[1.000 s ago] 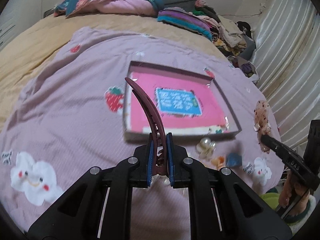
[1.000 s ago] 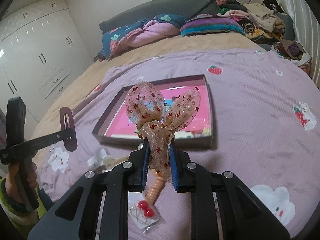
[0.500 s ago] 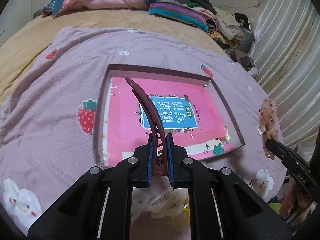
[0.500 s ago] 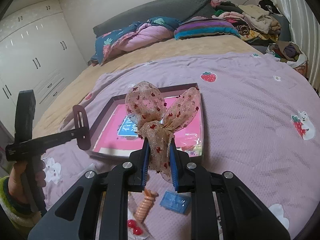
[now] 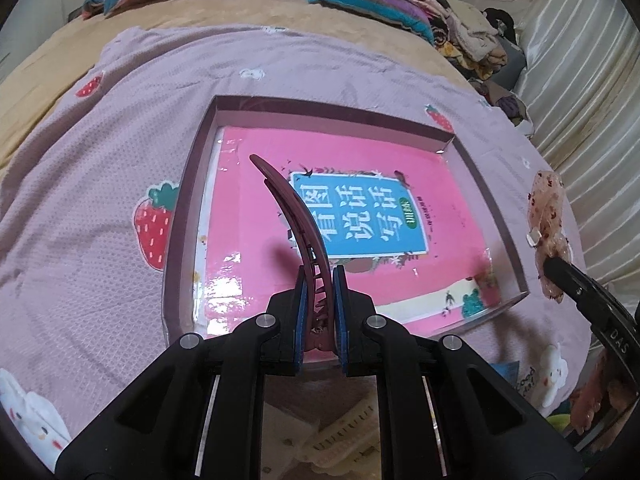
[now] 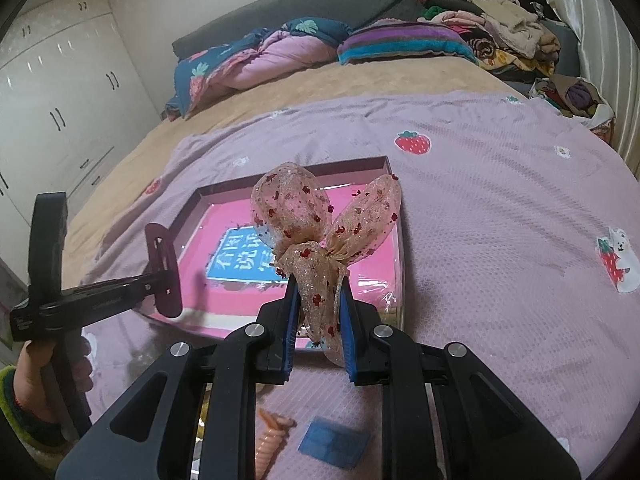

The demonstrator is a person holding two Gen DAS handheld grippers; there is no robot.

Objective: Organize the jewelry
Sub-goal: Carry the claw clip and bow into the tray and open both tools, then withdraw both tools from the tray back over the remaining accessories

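Your left gripper (image 5: 320, 304) is clamped on a curved maroon hair clip (image 5: 294, 224), which rises between the blue pads and arcs over the shallow box (image 5: 192, 184) on the purple bedspread (image 5: 100, 160). Your right gripper (image 6: 319, 320) is pinched on a sheer bunny-ear bow (image 6: 320, 232) with red flecks; its two loops stand above the jaws, in front of the box's near right corner. A pink book (image 5: 260, 248) with a blue title panel lies flat inside the box. Neither item is in the box yet. Near your right gripper, a peach spiral hair tie (image 6: 272, 440) and a small blue packet (image 6: 334, 444) rest on the bedspread.
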